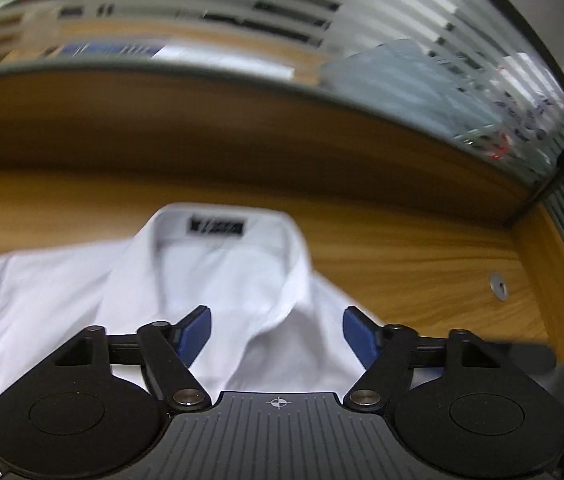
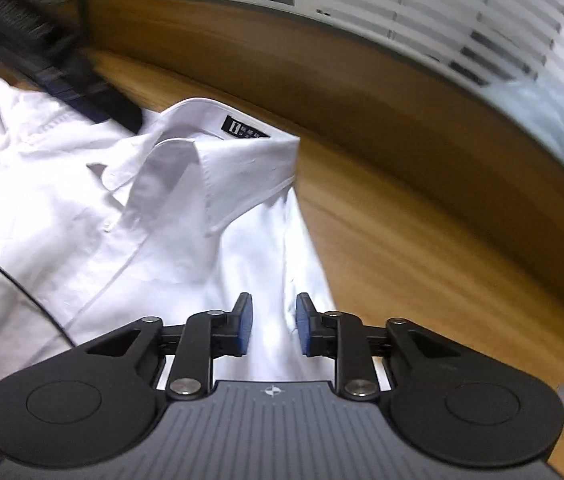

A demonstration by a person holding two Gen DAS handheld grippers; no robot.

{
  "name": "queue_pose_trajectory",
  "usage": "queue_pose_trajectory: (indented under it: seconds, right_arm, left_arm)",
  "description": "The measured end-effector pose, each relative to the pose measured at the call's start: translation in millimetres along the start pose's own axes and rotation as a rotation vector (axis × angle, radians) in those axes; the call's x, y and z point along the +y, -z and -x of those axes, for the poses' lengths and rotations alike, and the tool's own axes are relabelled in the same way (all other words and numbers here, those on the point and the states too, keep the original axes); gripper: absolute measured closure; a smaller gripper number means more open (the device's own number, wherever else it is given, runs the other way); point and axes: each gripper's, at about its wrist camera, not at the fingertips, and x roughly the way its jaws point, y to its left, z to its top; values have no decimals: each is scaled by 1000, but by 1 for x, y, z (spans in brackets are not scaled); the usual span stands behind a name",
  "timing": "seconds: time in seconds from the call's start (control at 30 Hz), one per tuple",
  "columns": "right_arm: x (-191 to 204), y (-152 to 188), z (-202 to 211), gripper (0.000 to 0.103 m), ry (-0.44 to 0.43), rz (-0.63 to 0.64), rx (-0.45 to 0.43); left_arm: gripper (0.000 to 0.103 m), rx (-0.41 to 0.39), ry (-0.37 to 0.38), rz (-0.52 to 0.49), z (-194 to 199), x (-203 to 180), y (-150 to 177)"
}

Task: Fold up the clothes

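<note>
White cotton shirt [image 2: 81, 240] lies face up on the wooden desk [image 2: 422, 264], collar [image 2: 221, 160] toward the far glass partition [image 2: 462, 20], black neck label [image 2: 245, 127] showing. My right gripper [image 2: 272, 322] hangs above the shirt's right shoulder edge, jaws narrowly apart with nothing between the blue pads [image 2: 245, 320]; I see cloth below them, no pinch. My left gripper [image 1: 276, 332] hangs over the collar front and placket, jaws wide apart, also empty. In the right view my left tool crosses the upper left corner as a dark blurred shape over the far shoulder. The shirt body looks fairly flat; sleeves run out of frame, so I cannot tell how they lie. No fold is made yet that I can see. Risks, as I judge them: the left view is smeared, so a grab made while moving could land on the collar rather than the shoulder seam and drag the collar out of shape. My right jaws stand narrow; closing on the single edge layer might catch only a thin lip, which could slip out mid-lift. Cotton on smooth wood may slide, so an uneven pull from one side could skew the whole shirt. A thin black cable [image 2: 21, 288] lies across the cloth at lower left and could snag a fold.
</note>
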Motion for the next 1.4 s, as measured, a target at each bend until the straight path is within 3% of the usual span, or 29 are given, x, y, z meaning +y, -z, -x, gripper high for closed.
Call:
queue_pose_trajectory:
  seconds: [0.2, 0.4, 0.7, 0.9, 1.03, 1.1, 1.27, 1.4]
  right_arm:
    - [-8, 2, 12, 70, -56, -121, -1]
    - [-74, -2, 33, 70, -96, -302, -8]
    - [-172, 0, -24, 59, -392, -502, 126]
    - [-185, 9, -58, 52, -607, -586, 214]
    - [-178, 19, -72, 52, -682, -625, 253]
    - [-174, 23, -72, 58, -690, -637, 254]
    - [-164, 29, -62, 95, -671, -643, 235]
    - [-170, 26, -38, 101, -562, -659, 148]
  left_arm:
    - [26, 37, -6, -25, -50, -17, -24]
    - [30, 86, -14, 1, -87, -15, -42]
    - [42, 127, 50, 41, -105, -8, -47]
    - [44, 140, 84, 75, -113, -4, -46]
    - [51, 153, 87, 95, -118, -1, -45]
    - [60, 167, 83, 101, -122, 0, -43]
    - [89, 167, 81, 81, -125, -2, -38]
    - [93, 95, 83, 67, -114, -1, -42]
